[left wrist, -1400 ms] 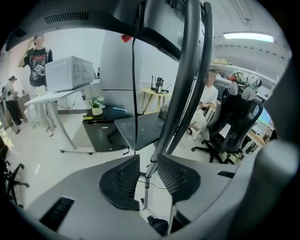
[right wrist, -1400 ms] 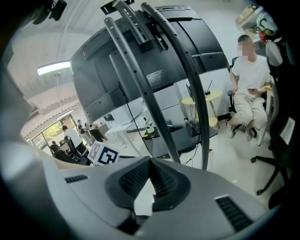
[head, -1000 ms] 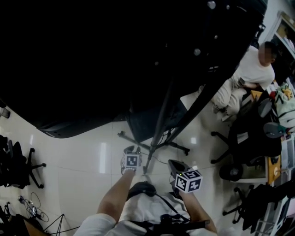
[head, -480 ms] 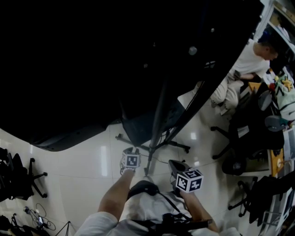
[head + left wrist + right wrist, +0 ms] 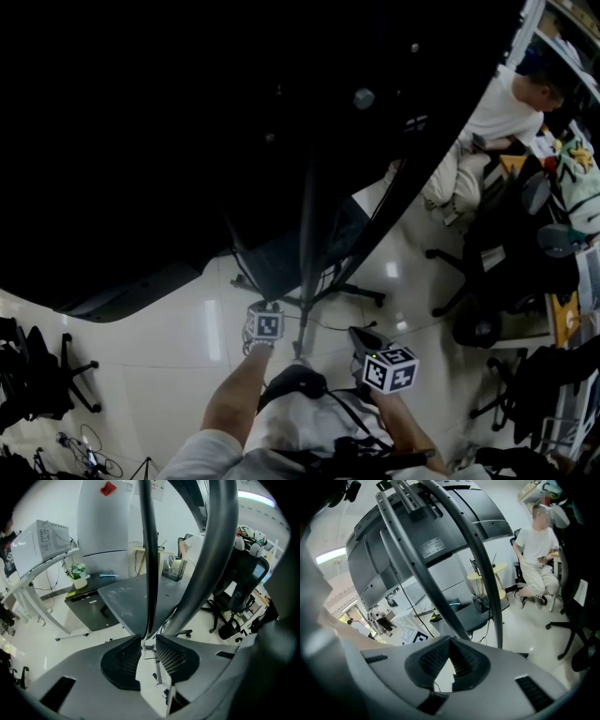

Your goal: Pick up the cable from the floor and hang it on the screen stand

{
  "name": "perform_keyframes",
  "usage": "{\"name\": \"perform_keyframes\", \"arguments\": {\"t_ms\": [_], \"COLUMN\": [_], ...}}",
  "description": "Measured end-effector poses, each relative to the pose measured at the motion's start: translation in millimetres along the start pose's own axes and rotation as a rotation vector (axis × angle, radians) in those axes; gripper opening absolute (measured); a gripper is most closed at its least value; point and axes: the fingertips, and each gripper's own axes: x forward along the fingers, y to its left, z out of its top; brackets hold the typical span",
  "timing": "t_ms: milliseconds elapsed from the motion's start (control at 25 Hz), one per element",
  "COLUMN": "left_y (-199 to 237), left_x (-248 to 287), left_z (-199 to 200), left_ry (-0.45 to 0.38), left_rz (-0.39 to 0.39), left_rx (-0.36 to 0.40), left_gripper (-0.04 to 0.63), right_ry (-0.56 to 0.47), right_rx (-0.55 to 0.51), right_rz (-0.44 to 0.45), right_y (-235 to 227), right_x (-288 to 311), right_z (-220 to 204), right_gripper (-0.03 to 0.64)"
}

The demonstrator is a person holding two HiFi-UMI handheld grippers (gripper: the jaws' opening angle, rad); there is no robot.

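Note:
The screen stand (image 5: 305, 244) rises ahead of me, its big dark screen (image 5: 187, 141) filling the upper head view. My left gripper (image 5: 267, 307) is at the stand's slim upright. In the left gripper view a dark thin strand (image 5: 148, 564), cable or slim pole, runs down into the gap of the left gripper (image 5: 148, 640). Its jaws are closing, and a gap still shows beside the strand. The thick grey column (image 5: 211, 550) stands just behind. My right gripper (image 5: 363, 337) hangs to the right, shut and empty, also the right gripper (image 5: 450, 642) facing the stand's curved rails (image 5: 440, 541).
A person (image 5: 497, 112) sits at the right by a desk. Office chairs (image 5: 469, 281) stand on the right and another chair (image 5: 37, 375) at the left. Loose wires (image 5: 84, 450) lie on the floor at lower left. A black cabinet (image 5: 89, 606) sits beyond the stand's base.
The head view has swung, so the screen covers more of the picture. My right gripper has drifted slightly right and down. The left gripper has stayed at the upright.

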Motion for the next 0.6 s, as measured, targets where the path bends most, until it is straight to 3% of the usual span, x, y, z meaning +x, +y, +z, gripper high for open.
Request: {"name": "perform_keyframes", "arguments": {"t_ms": [40,120,400,600], "left_y": [-0.2,0.0,-29.4,-69.4], "left_x": [1.8,3.4,-22.4,-62.4], "left_z": [0.6,0.5,-5.4,-23.0], "left_ry": [0.001,0.009,0.009,0.034], "left_rz": [0.002,0.012,-0.013,-0.052], "left_rx": [0.005,0.023,0.068,0.026], "left_gripper": [0.103,0.038,0.029,0.025], "right_ry": [0.001,0.004,0.001,0.044], "right_rx": [0.001,0.003,0.015,0.01], "right_rz": [-0.004,-0.01,-0.017,0.002], "right_y": [-1.6,-3.9,-6.8,-4.4], "right_x": [-1.1,-3.6,-27.0,-43.9], "right_z": [-1.5,-5.5,-12.3,-37.5], "right_gripper": [0.004,0.003,0.003,0.003]}}
